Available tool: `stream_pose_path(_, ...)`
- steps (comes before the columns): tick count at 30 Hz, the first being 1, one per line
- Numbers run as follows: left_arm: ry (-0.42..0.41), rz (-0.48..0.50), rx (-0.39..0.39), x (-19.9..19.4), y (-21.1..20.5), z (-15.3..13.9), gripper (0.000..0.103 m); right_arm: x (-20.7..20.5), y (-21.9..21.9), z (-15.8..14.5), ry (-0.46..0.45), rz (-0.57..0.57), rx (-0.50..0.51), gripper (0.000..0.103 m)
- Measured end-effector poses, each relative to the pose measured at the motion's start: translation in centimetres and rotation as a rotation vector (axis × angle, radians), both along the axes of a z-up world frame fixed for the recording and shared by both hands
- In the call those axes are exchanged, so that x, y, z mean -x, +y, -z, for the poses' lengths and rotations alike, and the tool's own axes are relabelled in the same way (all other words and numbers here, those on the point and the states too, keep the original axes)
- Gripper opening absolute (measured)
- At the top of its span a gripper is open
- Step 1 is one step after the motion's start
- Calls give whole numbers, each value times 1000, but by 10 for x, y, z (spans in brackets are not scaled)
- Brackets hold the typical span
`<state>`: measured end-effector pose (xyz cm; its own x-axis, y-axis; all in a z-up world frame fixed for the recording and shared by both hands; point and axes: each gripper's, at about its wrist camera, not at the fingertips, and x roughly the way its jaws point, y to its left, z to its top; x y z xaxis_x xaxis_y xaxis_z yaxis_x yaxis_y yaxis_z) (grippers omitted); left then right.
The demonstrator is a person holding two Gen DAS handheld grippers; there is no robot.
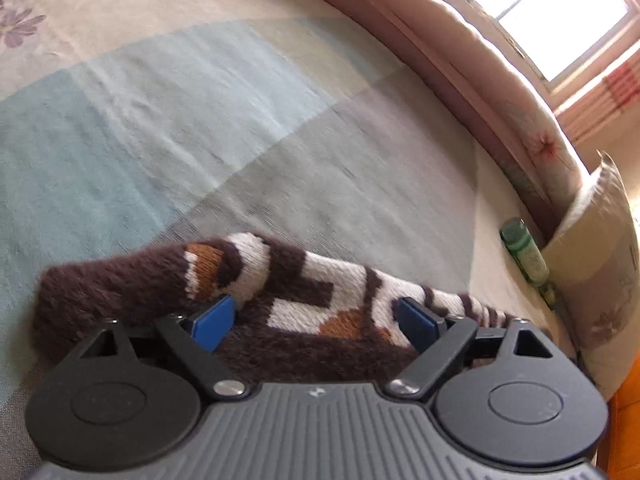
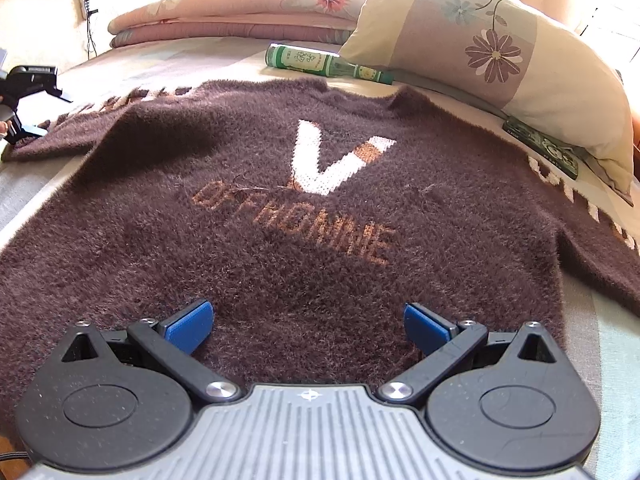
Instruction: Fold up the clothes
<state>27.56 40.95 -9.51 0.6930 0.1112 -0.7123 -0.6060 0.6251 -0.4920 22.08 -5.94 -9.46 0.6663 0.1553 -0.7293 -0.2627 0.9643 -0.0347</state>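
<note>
Your brown fuzzy sweater [image 2: 280,208] is lying spread flat on the bed [image 1: 200,100], front side up, with a white V and orange lettering showing across its chest. One sleeve [image 1: 168,280], patterned in white, brown and orange, is stretching out toward the left side of the bed, and the other is running off under the edge of the flowered pillow [image 2: 500,52] on the right.

You are holding your left hand-held gripper [image 1: 316,320] over that left sleeve. Its blue pads [image 1: 212,322] are standing well apart, with the sleeve's fabric lying between and under them; the pads are not pressing on the cloth from both sides.

You are holding your right hand-held gripper [image 2: 306,326] low over the sweater's lower hem, near the middle. Its blue pads are also spread wide, with the fuzzy knit below the gap and nothing pinched.

A green bottle [image 2: 324,65] is lying on its side just beyond the sweater's collar, beside the pillow. A folded pink quilt [image 2: 240,12] is lying along the far edge of the bed under a bright window [image 1: 540,12].
</note>
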Motion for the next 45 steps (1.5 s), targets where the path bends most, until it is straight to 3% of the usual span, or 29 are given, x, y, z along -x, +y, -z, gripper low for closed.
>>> stream_pose_path(2,15,-60,-44,4,4,-3,82,0,-2,-1,-3,4,-7,103)
stream_pose_path(6,77,-74,-176,18,1,-21,83,2,-2,-4,-11,-4,-14,103)
stream_pose_path(11,49,-92,-110,64,5,-26,85,3,0,-4,-12,-10,-11,103)
stream_pose_path(13,34,-100,-39,82,5,-22,86,3,0,-4,-10,-8,-8,103)
stream_pose_path(18,-80,-74,207,99,7,14,89,2,3,2,0,-11,7,103)
stream_pose_path(21,-173,-90,184,92,9,24,95,1,4,4,2,-13,11,103)
stream_pose_path(24,-256,-177,171,89,18,27,93,-1,3,4,3,-11,5,103)
stream_pose_path(28,-468,-201,60,106,16,-5,94,0,3,5,3,-11,6,103)
stream_pose_path(30,-531,-189,-10,114,15,-28,94,0,3,4,2,-11,8,103)
stream_pose_path(34,-431,-129,-141,108,15,-65,94,1,4,4,0,-15,11,103)
stream_pose_path(36,-369,-66,-158,94,12,-70,94,1,4,4,1,-15,11,103)
stream_pose_path(41,-199,29,-134,48,0,-41,94,1,5,5,2,-16,13,103)
stream_pose_path(45,-146,27,-48,29,5,-8,93,0,5,5,2,-18,13,103)
